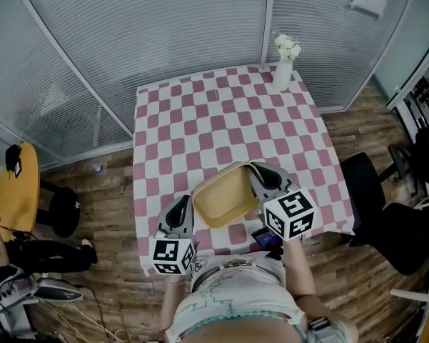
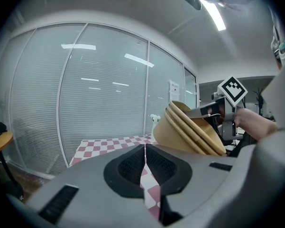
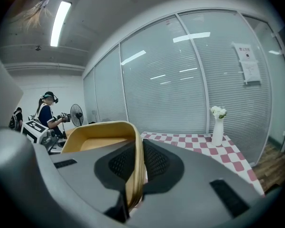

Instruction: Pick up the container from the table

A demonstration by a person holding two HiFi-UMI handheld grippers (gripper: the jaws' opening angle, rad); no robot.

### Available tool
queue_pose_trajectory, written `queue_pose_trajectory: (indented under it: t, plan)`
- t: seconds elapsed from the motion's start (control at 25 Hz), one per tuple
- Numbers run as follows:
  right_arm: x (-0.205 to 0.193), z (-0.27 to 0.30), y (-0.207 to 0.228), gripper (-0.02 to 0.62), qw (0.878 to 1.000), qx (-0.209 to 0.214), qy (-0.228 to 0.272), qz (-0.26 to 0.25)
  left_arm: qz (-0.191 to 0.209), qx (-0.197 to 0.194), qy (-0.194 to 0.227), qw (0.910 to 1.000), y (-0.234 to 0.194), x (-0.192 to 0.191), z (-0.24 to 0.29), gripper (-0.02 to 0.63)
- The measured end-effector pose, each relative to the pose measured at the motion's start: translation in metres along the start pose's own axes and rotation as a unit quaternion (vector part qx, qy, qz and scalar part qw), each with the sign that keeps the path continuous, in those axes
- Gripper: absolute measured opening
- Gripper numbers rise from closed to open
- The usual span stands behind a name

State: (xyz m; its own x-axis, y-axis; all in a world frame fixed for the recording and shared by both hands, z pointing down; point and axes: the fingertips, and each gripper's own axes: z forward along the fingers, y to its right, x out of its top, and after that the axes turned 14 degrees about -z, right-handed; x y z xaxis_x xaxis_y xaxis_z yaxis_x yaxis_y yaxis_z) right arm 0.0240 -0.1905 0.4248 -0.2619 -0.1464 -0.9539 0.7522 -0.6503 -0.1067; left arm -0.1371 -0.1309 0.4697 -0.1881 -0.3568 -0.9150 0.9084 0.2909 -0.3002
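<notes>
A tan rectangular container (image 1: 225, 195) hangs tilted above the near part of the checkered table (image 1: 221, 120). My right gripper (image 1: 260, 179) is shut on its right rim; in the right gripper view the rim (image 3: 135, 170) runs between the pads of the right gripper (image 3: 133, 163). My left gripper (image 1: 178, 215) sits to the container's lower left, shut with nothing in it. In the left gripper view the left gripper (image 2: 145, 167) has its pads pressed together, and the container (image 2: 187, 129) shows as stacked tan layers up and to the right.
A white vase with white flowers (image 1: 285, 63) stands at the table's far right corner. A black office chair (image 1: 385, 213) is right of the table, a round yellow table (image 1: 18, 188) at left. Glass walls with blinds (image 1: 164, 27) lie behind. Another person (image 3: 46, 112) stands far off.
</notes>
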Motion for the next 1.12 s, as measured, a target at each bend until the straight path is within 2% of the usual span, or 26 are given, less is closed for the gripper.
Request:
queue_pose_trajectory:
  t: [0.2, 1.12]
  plan:
    - [0.005, -0.002, -0.003, 0.015, 1.000, -0.002, 0.001, -0.017, -0.005, 0.001, 0.001, 1.0000, 0.001, -0.001, -0.001, 0.020]
    - [0.003, 0.011, 0.002, 0.015, 1.000, 0.003, 0.006, -0.012, -0.006, 0.000, -0.014, 0.9999, -0.004, -0.006, 0.012, 0.020]
